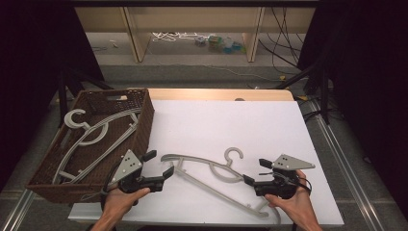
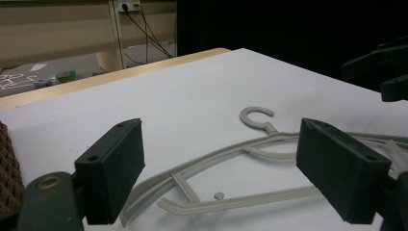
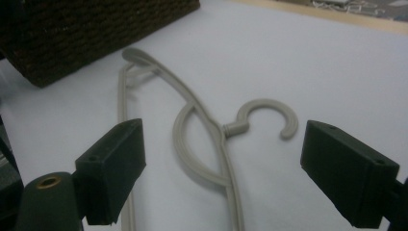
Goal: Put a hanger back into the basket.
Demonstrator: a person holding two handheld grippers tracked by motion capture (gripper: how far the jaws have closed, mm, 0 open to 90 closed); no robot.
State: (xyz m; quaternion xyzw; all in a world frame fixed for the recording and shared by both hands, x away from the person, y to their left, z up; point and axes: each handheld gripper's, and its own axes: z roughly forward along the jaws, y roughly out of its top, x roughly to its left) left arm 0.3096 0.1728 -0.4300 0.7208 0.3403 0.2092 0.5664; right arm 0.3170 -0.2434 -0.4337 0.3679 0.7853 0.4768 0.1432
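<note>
A grey plastic hanger (image 1: 211, 177) lies flat on the white table top (image 1: 231, 125), hook pointing away from me. My left gripper (image 1: 159, 166) is open at the hanger's left tip, jaws on either side of that end (image 2: 192, 192). My right gripper (image 1: 257, 171) is open just right of the hanger's middle, facing the hook (image 3: 262, 118) and the curved inner bar (image 3: 192, 149). Neither holds anything. Two more grey hangers (image 1: 94, 137) lie in the brown wicker basket (image 1: 144, 130) at the left.
The basket sits partly over the table's left edge, close to my left gripper. A wooden strip (image 1: 216, 94) borders the far edge. Beyond it are shelf legs (image 1: 137, 38) and cables (image 1: 284, 48) on the floor. Open white surface lies right and beyond the hanger.
</note>
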